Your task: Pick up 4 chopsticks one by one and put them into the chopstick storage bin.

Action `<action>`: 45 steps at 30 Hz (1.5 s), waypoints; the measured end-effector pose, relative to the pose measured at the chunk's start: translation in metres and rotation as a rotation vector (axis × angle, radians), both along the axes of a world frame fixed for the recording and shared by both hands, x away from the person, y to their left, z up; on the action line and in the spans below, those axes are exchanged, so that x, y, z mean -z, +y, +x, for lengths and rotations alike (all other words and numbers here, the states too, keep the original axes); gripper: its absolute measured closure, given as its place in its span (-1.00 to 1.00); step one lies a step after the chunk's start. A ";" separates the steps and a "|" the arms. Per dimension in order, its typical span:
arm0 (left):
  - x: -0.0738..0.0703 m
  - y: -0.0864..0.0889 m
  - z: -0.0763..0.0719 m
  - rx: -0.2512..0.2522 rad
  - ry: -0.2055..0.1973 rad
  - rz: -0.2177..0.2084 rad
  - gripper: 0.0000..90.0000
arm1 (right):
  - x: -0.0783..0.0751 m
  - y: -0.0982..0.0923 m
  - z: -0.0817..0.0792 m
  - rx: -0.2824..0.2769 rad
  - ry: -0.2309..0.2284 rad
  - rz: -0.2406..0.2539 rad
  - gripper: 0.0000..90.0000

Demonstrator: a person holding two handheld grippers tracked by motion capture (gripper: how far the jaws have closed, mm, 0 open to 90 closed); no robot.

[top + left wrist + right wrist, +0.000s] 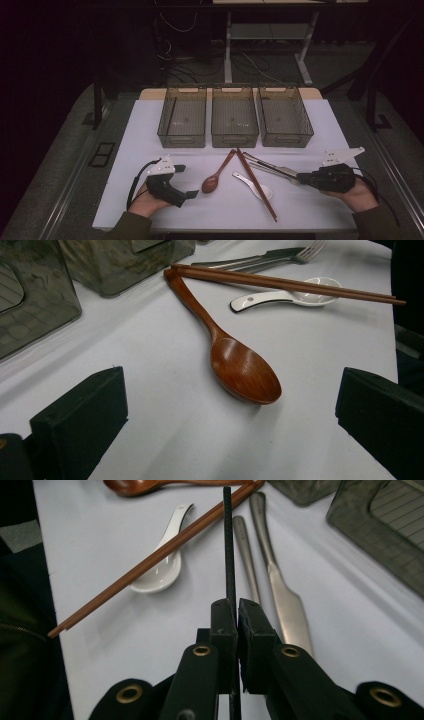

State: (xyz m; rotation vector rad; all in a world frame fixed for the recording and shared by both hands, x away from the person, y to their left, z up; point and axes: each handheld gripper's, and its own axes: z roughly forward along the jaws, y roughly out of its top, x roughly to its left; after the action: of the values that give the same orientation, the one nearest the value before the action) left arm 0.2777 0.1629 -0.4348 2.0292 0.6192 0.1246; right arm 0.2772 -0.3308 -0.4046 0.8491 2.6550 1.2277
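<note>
Right claw (pixel 231 611) pinches thin black ridged stick (pixel 228 545); left claw (pixel 230 410) wide over glossy wooden spoon (pixel 235 365).

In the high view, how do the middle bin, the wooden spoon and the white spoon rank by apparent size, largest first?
1. middle bin, clearly the largest.
2. wooden spoon, long and slim.
3. white spoon, shorter than the wooden one.
The bin lies farther from the camera yet looks biggest, so the order is safe.
</note>
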 end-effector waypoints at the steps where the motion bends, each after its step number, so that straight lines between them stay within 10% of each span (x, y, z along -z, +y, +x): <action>1: 0.000 0.000 0.000 0.000 0.000 0.000 -1.00 | -0.001 0.001 0.002 -0.003 -0.003 -0.002 0.90; 45: 0.000 0.001 0.000 -0.001 0.002 -0.001 -1.00 | -0.038 0.072 0.059 0.064 -0.040 0.037 0.90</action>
State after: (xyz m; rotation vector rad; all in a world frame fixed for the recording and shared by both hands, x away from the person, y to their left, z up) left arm 0.2775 0.1636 -0.4353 2.0278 0.6217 0.1231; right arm 0.3364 -0.2589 -0.3667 0.8973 2.5605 1.2688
